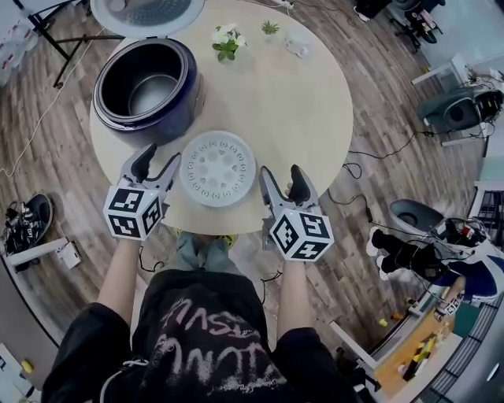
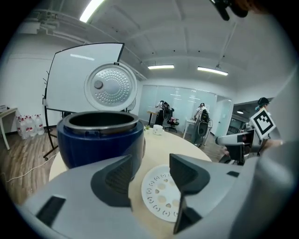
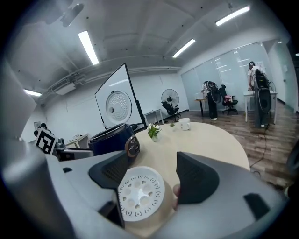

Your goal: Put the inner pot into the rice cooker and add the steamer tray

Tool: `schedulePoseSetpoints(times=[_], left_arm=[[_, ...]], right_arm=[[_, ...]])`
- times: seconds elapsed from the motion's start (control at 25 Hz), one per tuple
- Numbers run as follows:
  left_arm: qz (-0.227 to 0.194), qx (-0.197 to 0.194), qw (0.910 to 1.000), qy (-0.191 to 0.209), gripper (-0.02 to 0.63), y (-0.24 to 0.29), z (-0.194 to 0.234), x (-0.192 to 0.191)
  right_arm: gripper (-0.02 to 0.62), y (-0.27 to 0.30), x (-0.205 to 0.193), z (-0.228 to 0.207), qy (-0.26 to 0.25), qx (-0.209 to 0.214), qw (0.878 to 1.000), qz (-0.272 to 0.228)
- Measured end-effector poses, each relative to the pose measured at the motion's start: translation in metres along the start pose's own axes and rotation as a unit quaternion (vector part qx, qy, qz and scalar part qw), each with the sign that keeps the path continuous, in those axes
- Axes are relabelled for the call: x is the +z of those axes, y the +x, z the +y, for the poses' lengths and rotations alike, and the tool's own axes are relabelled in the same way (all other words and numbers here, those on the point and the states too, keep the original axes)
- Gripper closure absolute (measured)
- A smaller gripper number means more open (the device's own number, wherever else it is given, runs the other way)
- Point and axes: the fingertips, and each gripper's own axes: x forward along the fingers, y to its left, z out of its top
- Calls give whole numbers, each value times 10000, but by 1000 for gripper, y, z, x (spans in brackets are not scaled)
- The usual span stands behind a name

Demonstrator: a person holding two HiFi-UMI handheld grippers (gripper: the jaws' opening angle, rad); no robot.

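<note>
I am holding my 2 claws, left gripper (image 1: 160,160) and right gripper (image 1: 280,174), wide and empty, flanking the steamer tray (image 1: 218,168) so I can lift it into the rice cooker (image 1: 146,79).

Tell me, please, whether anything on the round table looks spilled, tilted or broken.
Nothing stands out. The rice cooker stands upright with its lid open, the white steamer tray lies flat on the table near its front edge, and the small flower vase is upright. No spill or damage shows.

Rice cooker (image 1: 187,75) navy; steamer tray (image 1: 218,168) white, perforated; table (image 1: 291,110) beige.
</note>
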Motion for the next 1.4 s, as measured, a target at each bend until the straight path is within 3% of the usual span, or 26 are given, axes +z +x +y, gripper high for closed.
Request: schedulePoseSetpoints(times=[0.4,0.72,1.0,1.4], left_arm=[[767,-2,9968,-247,365,30,7,-60],[1516,39,9864,-628,377,50,12,-113],[1783,101,9803,-844,394,56,16,-140],[1856,48,9779,-961,441,69,11,-152]], right_arm=[[281,31,-71,-11,301,2,9946,991],[298,52,-114,-13,430,0,9856,1637],[321,67,-141,-23,496,-149,9787,1987],[375,75,-164,-30,608,-344,9716,2263]])
